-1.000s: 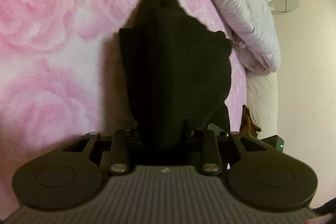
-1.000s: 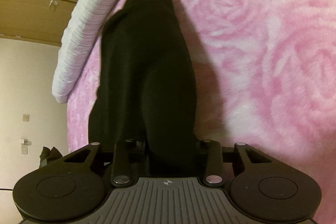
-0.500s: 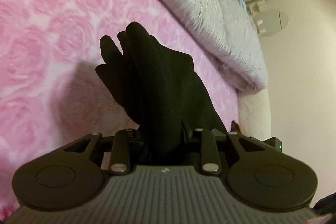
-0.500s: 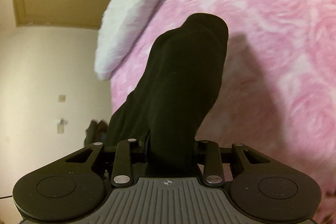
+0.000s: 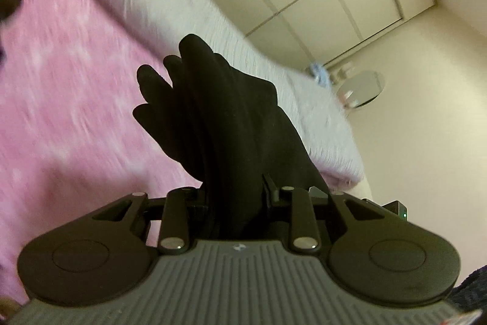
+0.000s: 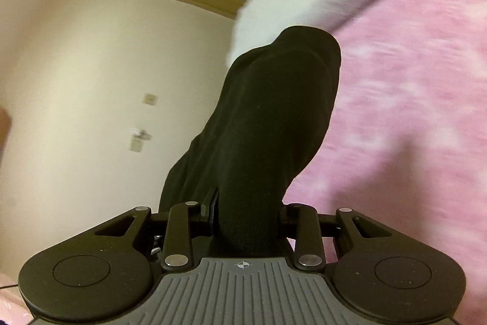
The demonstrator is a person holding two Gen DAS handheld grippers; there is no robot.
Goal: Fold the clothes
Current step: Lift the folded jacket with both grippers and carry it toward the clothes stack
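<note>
Garment: black cloth (image 5: 231, 124) clamped in both your grippers, off the bed. Your left gripper (image 5: 236, 200) is clenched on a bunched, pleated fold that sticks out ahead of the fingers, pink rose blanket (image 5: 61, 99) to its left, white duvet (image 5: 170, 5) beyond it. Your right gripper (image 6: 248, 218) is clenched on a smoother, rounded fold of the same cloth (image 6: 274, 111); cream wall on the left, pink blanket (image 6: 411, 111) on the right. Background is motion-blurred in both views.
</note>
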